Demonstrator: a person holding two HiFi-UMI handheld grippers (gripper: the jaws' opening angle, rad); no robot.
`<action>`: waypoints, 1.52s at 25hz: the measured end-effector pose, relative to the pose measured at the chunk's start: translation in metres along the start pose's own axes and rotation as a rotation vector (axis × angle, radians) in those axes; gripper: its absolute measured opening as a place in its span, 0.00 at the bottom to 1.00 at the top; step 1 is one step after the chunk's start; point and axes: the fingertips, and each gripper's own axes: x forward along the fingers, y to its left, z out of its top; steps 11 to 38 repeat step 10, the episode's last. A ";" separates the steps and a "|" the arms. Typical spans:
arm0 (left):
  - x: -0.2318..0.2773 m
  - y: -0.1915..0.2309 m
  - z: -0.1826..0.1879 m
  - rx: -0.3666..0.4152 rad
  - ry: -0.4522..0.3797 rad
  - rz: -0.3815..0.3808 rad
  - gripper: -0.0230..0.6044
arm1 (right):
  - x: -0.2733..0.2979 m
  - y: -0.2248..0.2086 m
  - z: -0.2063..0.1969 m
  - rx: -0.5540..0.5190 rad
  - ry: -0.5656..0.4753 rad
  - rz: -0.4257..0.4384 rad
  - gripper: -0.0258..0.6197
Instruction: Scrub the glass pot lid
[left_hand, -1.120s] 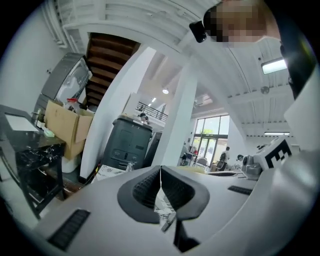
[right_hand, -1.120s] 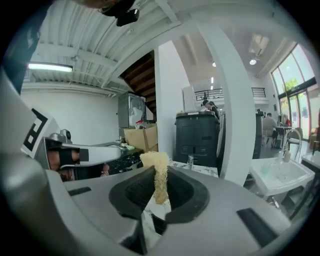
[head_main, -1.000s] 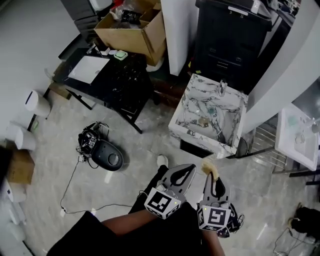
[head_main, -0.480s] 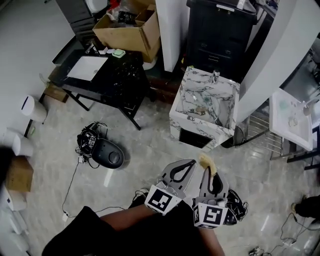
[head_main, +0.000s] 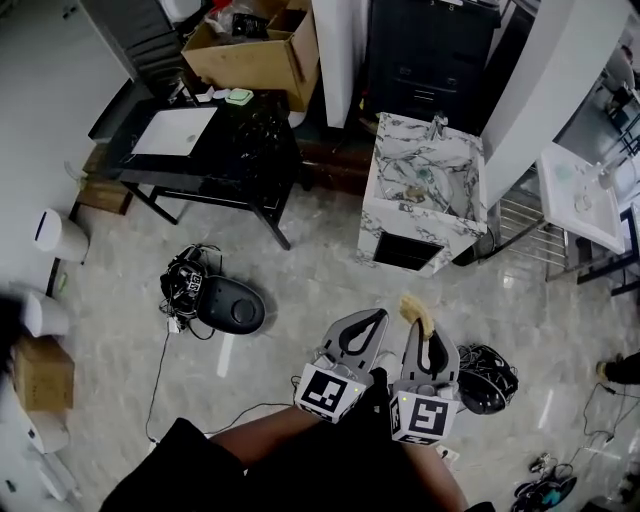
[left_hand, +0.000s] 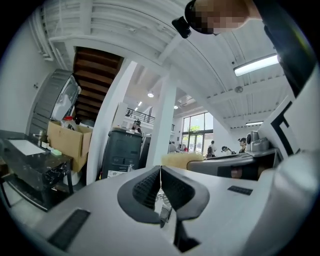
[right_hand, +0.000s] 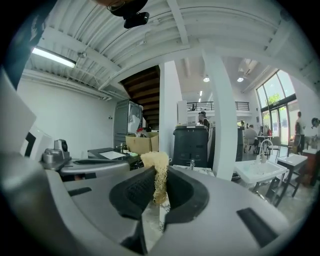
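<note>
Sink has drifted up and shrunk in the head view, so walk in, keeping the right gripper pinched on its loofah and opening the left gripper, now closed on nothing, to steady the glass pot lid, which is probably in that basin though too small to tell.

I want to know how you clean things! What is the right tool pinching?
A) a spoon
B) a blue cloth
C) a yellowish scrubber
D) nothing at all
C: in the right gripper view the right tool is shut on a yellowish, fibrous scrubber, which sticks out past its tips.
</note>
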 end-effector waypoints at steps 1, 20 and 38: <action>-0.007 0.001 0.002 0.011 -0.004 -0.007 0.06 | -0.004 0.007 0.000 0.000 0.002 -0.004 0.13; -0.059 -0.006 0.012 0.042 -0.033 -0.003 0.06 | -0.040 0.048 0.000 -0.037 -0.009 0.000 0.13; -0.059 -0.006 0.012 0.042 -0.033 -0.003 0.06 | -0.040 0.048 0.000 -0.037 -0.009 0.000 0.13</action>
